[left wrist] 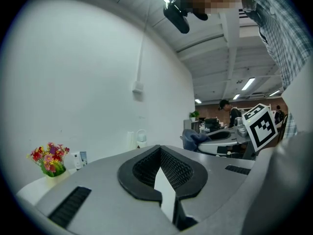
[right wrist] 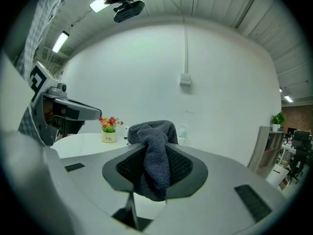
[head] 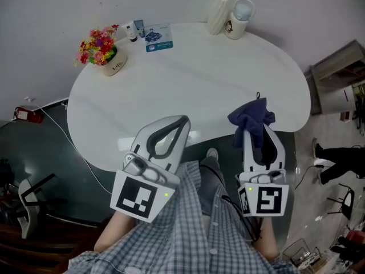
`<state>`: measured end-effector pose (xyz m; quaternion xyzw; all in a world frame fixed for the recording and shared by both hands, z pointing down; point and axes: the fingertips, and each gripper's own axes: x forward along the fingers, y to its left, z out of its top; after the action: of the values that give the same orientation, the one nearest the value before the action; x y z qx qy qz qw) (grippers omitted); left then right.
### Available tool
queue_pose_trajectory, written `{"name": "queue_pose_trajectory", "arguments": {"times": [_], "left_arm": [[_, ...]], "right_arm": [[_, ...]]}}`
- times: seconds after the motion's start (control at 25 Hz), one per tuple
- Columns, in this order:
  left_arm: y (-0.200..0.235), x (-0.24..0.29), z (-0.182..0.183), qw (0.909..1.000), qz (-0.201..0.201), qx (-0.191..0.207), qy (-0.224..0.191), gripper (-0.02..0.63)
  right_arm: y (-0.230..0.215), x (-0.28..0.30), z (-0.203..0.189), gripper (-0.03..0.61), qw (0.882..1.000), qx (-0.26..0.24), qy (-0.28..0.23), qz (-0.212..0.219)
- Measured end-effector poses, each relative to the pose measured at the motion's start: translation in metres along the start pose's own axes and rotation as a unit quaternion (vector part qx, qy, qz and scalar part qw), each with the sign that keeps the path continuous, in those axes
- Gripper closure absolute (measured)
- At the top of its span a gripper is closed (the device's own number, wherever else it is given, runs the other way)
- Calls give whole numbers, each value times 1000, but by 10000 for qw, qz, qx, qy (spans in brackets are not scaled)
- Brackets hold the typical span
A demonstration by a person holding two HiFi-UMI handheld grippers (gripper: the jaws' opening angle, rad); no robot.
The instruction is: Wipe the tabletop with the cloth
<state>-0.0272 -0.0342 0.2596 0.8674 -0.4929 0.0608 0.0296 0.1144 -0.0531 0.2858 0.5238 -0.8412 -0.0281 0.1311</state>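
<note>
Beyond cloth [head: 251, 119], flowerpot [head: 114, 66], card [head: 158, 39], mug [head: 236, 24] (perhaps lidded)

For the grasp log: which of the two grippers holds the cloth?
The right gripper: the dark cloth is pinched between its fingers, while the left gripper is shut on nothing.

the tabletop [head: 188, 79] looks smooth and glossy white. the cloth [right wrist: 155, 165] is dark, nubbly matt towelling. the left gripper [left wrist: 159, 150] and right gripper [right wrist: 152, 145] have matt grey plastic shells with black ribbed pads [left wrist: 177, 168]. the shirt [head: 188, 233] is woven check.
</note>
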Motion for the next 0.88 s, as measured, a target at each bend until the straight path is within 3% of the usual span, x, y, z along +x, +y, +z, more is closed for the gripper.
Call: {"name": "queue_pose_trajectory", "arguments": {"times": [0.44, 0.88], "left_arm": [[15, 41, 5, 9964, 799, -259, 78, 612], [17, 40, 3, 9876, 1535, -285, 188, 612]], "right_arm": [[-38, 44, -48, 472, 9957, -117, 585, 715], [-75, 67, -143, 472, 9838, -197, 1533, 913]]}}
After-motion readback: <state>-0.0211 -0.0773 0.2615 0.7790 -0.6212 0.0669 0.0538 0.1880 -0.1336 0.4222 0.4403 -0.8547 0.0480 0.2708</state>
